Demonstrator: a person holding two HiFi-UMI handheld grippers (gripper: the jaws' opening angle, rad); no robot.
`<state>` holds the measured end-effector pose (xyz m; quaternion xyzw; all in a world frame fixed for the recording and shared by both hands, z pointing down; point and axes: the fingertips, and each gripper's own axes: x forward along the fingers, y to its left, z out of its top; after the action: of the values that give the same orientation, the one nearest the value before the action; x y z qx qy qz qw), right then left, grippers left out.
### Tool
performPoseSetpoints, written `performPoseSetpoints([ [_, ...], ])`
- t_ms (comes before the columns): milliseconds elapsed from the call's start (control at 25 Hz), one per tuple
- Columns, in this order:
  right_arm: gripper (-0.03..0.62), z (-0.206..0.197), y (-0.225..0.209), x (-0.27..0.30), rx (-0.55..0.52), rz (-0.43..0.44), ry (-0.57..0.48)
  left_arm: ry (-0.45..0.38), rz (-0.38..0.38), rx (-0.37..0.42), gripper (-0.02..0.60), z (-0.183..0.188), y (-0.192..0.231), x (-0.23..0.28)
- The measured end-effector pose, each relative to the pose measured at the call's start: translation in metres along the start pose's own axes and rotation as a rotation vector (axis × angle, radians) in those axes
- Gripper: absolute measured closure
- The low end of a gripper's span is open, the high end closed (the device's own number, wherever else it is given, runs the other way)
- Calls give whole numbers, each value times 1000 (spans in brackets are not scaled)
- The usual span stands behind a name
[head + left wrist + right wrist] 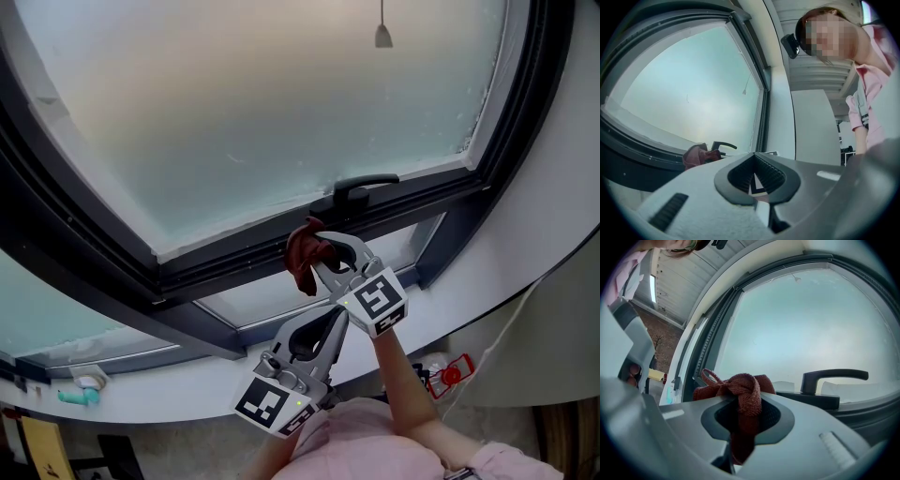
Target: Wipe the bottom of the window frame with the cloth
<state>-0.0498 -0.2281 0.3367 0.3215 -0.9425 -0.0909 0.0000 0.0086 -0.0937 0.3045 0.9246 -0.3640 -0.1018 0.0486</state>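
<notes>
The left claw [756, 174] sits closed and empty nearest the person, while the right claw [746, 414] ahead is clamped on a bunched dark red woven cloth [740, 389], which looks soft, light and floppy and is best pinched mid-bunch, right at the dark bottom window frame rail [225, 259] by the black lever handle [833, 376].

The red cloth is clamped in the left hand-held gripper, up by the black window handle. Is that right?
Not quite. The red cloth is clamped in the right hand-held gripper, not the left, as the right gripper view shows. It is indeed up by the black window handle; the left hand-held gripper holds nothing.
</notes>
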Motion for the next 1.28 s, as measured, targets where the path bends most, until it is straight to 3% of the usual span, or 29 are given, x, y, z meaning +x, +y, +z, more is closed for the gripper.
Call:
performPoseSetpoints([
  [680, 531, -5, -30, -19, 6, -99, 18, 16, -50, 3, 578, -5, -3, 20],
  [1080, 533, -6, -35, -23, -43, -129, 36, 28, 30, 17, 580, -7, 21, 26],
  [1280, 533, -10, -46, -31, -39, -163, 50, 45, 9, 10, 580, -14, 18, 33],
])
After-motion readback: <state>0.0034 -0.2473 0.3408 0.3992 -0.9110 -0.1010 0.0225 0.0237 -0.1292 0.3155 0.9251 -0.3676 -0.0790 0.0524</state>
